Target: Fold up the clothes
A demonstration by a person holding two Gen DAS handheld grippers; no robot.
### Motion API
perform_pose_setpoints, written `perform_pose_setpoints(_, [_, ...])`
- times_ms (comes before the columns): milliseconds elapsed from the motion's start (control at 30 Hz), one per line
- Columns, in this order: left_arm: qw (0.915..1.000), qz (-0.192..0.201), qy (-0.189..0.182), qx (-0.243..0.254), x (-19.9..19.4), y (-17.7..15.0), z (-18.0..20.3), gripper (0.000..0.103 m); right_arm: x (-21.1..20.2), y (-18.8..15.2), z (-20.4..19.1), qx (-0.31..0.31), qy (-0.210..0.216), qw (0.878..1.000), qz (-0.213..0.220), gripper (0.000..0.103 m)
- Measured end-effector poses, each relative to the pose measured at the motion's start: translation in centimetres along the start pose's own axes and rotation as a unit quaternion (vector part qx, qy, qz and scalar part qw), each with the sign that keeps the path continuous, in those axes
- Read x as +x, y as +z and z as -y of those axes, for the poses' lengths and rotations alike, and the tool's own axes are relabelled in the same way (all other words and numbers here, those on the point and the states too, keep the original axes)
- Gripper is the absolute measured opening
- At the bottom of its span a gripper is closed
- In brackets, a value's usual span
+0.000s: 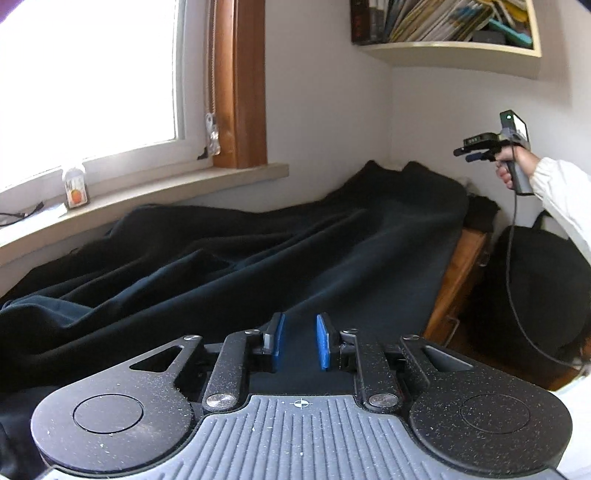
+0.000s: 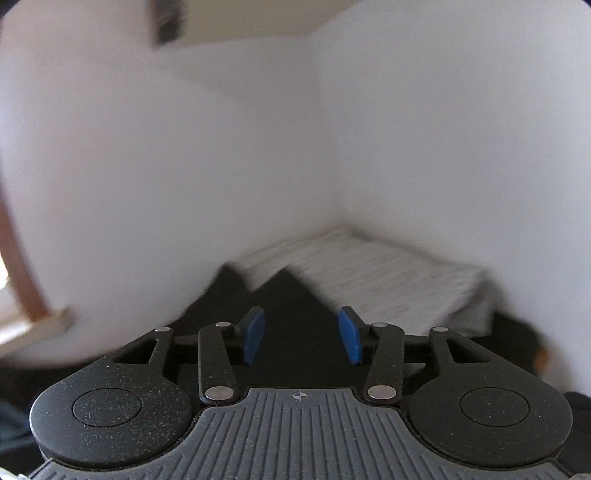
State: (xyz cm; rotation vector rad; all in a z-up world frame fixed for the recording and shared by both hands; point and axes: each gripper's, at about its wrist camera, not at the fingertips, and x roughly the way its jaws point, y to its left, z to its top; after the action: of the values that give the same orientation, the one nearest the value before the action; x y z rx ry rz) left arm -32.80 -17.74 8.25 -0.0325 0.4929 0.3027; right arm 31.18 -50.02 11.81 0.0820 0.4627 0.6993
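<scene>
A large dark navy garment (image 1: 229, 266) lies spread and rumpled over a bed, running from the near left to the far corner. My left gripper (image 1: 300, 341) hovers low over its near edge, blue pads apart with nothing between them. My right gripper (image 1: 471, 154) is held high in the air at the far right, above the garment's far end. In the right wrist view the right gripper (image 2: 302, 338) is open and empty, pointing at the room corner, with the garment's dark far end (image 2: 288, 295) below it.
A window sill (image 1: 155, 195) with a small bottle (image 1: 75, 186) runs along the left wall. A wooden bed frame (image 1: 458, 280) and a black bag (image 1: 535, 288) stand at right. A bookshelf (image 1: 443, 26) hangs above. A white striped pillow (image 2: 369, 273) lies in the corner.
</scene>
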Motion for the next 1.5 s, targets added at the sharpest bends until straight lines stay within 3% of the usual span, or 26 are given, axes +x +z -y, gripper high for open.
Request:
perform_pose_setpoints(167, [0.9998, -0.011, 0.017, -0.002, 0.9, -0.3, -0.6, 0.039, 1.4, -2.8, -5.2, -0.053, 0.084, 0.994, -0.044, 0.046])
perform_pose_setpoints(333, [0.9994, -0.022, 0.028, -0.006, 1.9, -0.8, -1.2, 0.054, 3.0, -8.3, -10.1, -0.11, 0.146, 0.978, -0.096, 0.046])
perform_pose_setpoints(433, [0.9989, -0.021, 0.038, -0.014, 2.1, -0.9, -2.0, 0.062, 3.0, -11.3, -11.1, -0.126, 0.181, 0.97, -0.1, 0.046])
perform_pose_setpoints(600, [0.9978, -0.016, 0.058, -0.029, 2.5, -0.7, -3.8, 0.078, 2.7, -14.2, -11.0, -0.178, 0.141, 0.968, -0.107, 0.044])
perform_pose_setpoints(867, [0.995, -0.016, 0.066, -0.073, 3.9, 0.1, -7.8, 0.085, 0.9, -14.5, -9.7, -0.195, 0.138, 0.964, -0.117, 0.046])
perform_pose_setpoints(1000, [0.9936, -0.026, 0.077, -0.078, 4.7, 0.0, -8.5, 0.085, 0.2, -14.4, -11.2, -0.23, 0.122, 0.958, -0.122, 0.046])
perform_pose_setpoints(1367, [0.9925, -0.047, 0.085, -0.074, 5.6, -1.0, -8.5, 0.085, -1.7, -15.7, -18.6, -0.244, 0.236, 0.935, -0.105, 0.067])
perform_pose_setpoints(1500, [0.9922, -0.047, 0.084, -0.079, 6.1, -0.9, -8.9, 0.085, -1.6, -16.6, -19.5, -0.244, 0.24, 0.934, -0.105, 0.07])
